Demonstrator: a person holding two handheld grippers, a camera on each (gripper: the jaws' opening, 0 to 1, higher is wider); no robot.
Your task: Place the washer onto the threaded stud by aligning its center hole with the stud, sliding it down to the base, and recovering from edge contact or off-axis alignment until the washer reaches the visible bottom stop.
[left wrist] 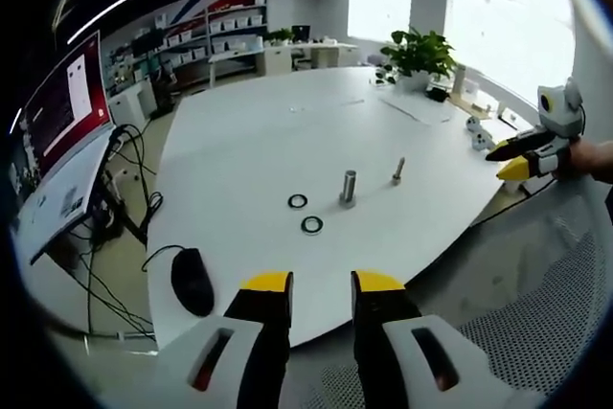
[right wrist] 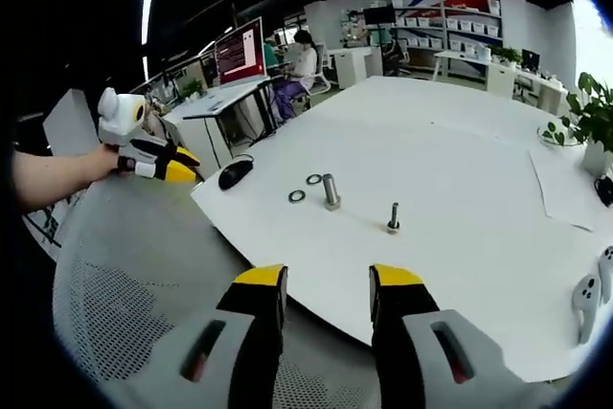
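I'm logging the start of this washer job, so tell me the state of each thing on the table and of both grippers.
Left gripper: open, empty, off the table.
Right gripper: open, empty, off the table.
Two washers: flat on the table, apart, on no stud.
Thick stud: upright, bare.
Thin threaded stud: upright, bare.
Computer mouse: at the table edge, untouched.
Monitor: on.

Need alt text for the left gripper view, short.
Two dark ring washers lie flat on a white table beside a thick upright metal stud and a thinner threaded bolt. The left gripper, with yellow-tipped black jaws apart and empty, hangs off the table's near edge; the right gripper enters from the right. A black computer mouse sits near the table edge.
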